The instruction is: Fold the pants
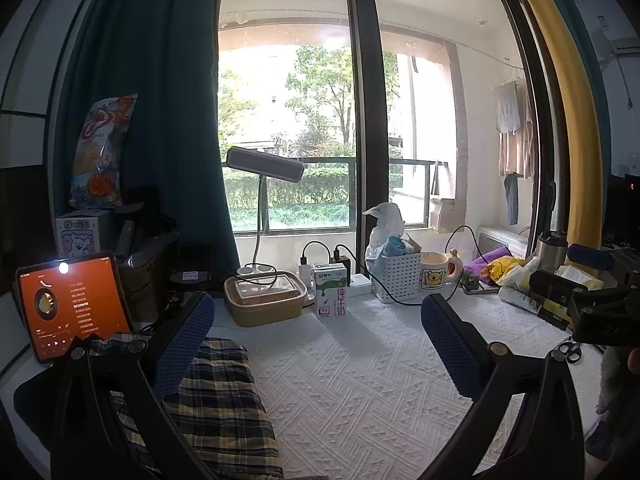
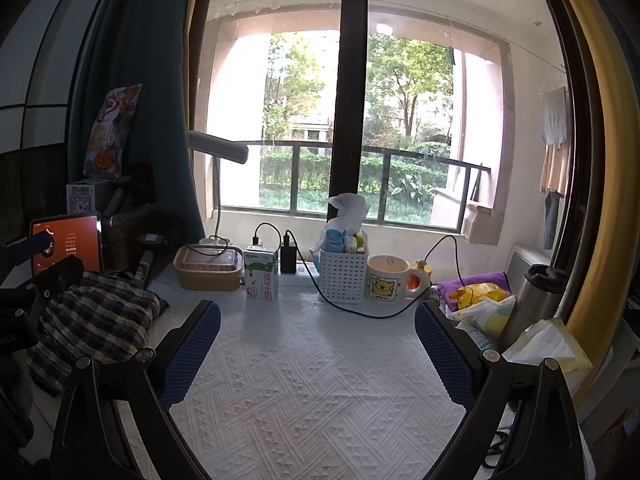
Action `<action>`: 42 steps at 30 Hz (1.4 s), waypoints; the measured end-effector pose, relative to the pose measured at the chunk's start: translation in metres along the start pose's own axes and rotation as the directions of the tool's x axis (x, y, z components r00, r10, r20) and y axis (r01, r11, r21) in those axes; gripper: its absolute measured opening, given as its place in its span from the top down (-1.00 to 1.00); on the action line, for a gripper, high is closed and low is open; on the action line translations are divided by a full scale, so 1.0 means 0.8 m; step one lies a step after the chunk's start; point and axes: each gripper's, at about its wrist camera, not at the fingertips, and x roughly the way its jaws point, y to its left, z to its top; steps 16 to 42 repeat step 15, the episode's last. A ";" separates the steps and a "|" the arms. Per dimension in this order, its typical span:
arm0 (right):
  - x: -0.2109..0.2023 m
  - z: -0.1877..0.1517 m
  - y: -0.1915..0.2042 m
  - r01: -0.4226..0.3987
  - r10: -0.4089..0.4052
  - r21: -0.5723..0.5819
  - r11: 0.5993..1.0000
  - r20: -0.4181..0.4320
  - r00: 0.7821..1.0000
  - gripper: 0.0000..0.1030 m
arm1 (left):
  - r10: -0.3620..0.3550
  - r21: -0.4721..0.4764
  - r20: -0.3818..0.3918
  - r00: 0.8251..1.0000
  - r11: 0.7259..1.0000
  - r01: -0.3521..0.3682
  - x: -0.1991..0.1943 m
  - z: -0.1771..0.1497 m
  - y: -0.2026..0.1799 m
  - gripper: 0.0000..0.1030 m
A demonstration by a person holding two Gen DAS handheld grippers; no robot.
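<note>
The plaid pants (image 1: 216, 412) lie in a folded bundle on the white textured tablecloth (image 1: 360, 380), at the lower left of the left wrist view. My left gripper (image 1: 320, 344) is open and empty; its left finger (image 1: 184, 344) hangs over the pants' right edge. In the right wrist view the pants (image 2: 96, 320) lie at the left, well apart from my right gripper (image 2: 318, 344), which is open and empty above the bare cloth (image 2: 320, 392). The left gripper's body (image 2: 36, 292) shows at that view's left edge, over the pants.
Along the back stand a tablet with an orange screen (image 1: 72, 312), a lunch box (image 1: 264, 300), a milk carton (image 1: 330, 294), a white basket (image 1: 396, 276), a bear mug (image 1: 436, 272) with charging cables, a desk lamp (image 1: 264, 168). Bags, tissues and a steel flask (image 2: 536, 300) crowd the right side.
</note>
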 end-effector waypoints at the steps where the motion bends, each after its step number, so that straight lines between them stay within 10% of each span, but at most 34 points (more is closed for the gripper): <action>1: 0.000 0.000 -0.001 0.000 0.000 0.000 1.000 -0.001 1.000 -0.91 | -0.001 0.000 -0.001 1.000 1.000 0.001 0.001 0.000 0.000 -0.98; 42: 0.014 -0.003 -0.001 0.000 0.000 -0.019 1.000 -0.015 1.000 -0.92 | -0.049 -0.018 -0.008 0.999 0.999 0.049 0.020 -0.002 0.001 -0.98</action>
